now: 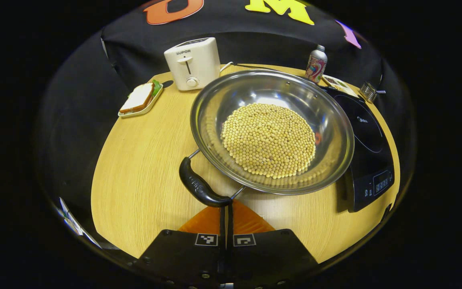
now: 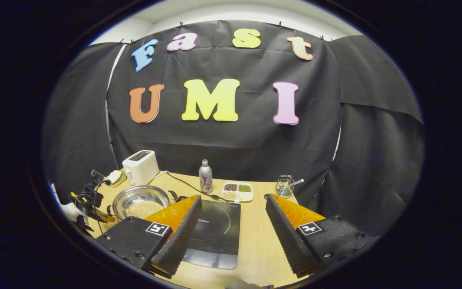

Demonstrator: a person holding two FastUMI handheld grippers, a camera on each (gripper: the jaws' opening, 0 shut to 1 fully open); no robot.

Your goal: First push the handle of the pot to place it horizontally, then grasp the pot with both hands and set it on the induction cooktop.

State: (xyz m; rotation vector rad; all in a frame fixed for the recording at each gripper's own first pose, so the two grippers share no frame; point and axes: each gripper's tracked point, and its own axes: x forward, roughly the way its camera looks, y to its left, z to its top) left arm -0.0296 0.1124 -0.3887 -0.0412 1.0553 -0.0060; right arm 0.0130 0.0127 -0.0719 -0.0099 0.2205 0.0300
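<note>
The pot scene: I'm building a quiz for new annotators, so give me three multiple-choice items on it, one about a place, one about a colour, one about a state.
1. Where does the toaster stand relative to the pot in the left gripper view?
A. Behind it, toward the wall
B. On the induction cooktop
C. Inside it

2. What colour is the pot's handle?
A. Red
B. Black
C. White

3. How do the right gripper's fingers stand?
A. Shut on the bottle
B. Pressed together
C. Spread wide apart with nothing between them

Answers:
1 A: the toaster sits at the table's far edge beyond the pot's rim.
2 B: the grip at the near rim is plainly black.
3 C: the right gripper view shows a broad gap with the induction cooktop and table beyond.
</note>
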